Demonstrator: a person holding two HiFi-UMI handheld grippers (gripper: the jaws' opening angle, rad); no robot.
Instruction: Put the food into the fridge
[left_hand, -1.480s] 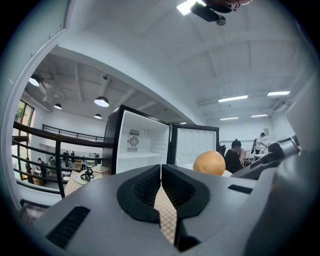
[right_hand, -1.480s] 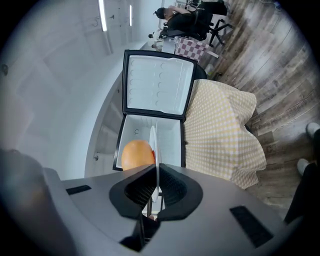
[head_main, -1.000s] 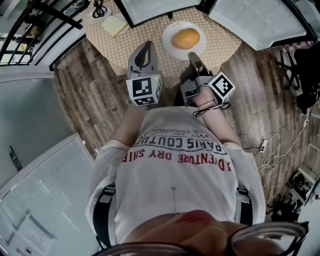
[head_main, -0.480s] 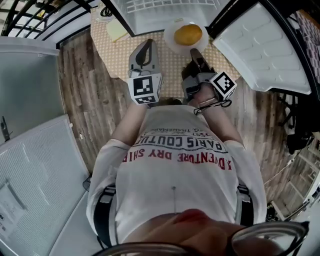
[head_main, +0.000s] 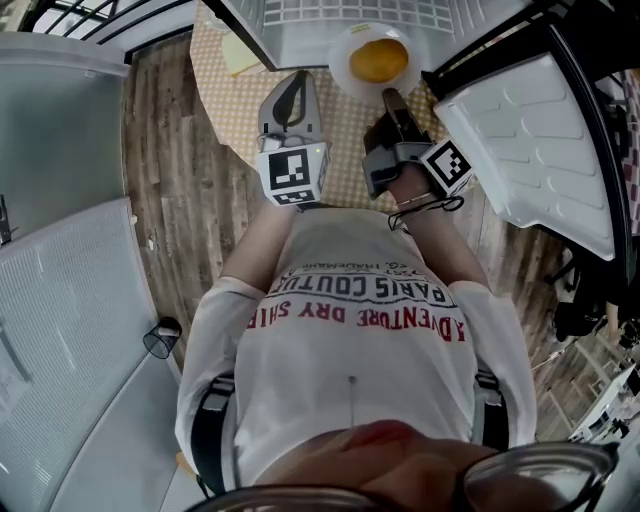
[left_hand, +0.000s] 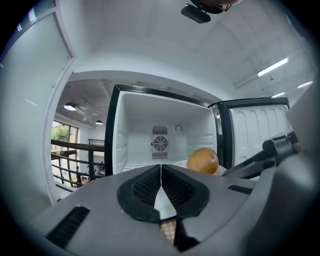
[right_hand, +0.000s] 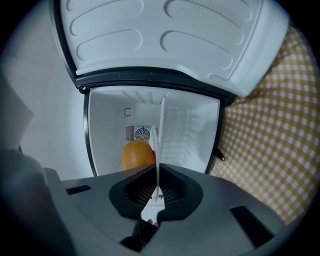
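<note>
Head view, right tool: clamped on the near rim of the plate, carried ahead of the body.
Head view, food: round, orange-yellow, resting on the plate just beyond the right tool's tips.
Head view, left tool: closed and empty, just left of the plate, apart from it.
Head view, fridge: open, straight ahead past the plate, above the checkered tabletop; door swung out to the right.
Left gripper view, left tool: pads pressed together, nothing between them.
Left gripper view, food: ahead and to the right, in front of the fridge's bare white compartment with the fan on its back wall.
Right gripper view, right tool: pinched on the plate, seen edge-on as a thin white line running from the pads toward the compartment.
Right gripper view, food: on one face of that line, between the tool and the back wall.
Position: at the fridge's mouth; whether already over the shelf, cannot tell.
Deciding relation, judged: food straight ahead of the right tool, with the line from tool through plate pointing into the compartment, so probably a forward push by the right hand, plate kept level, clear of the door on the right.
</note>
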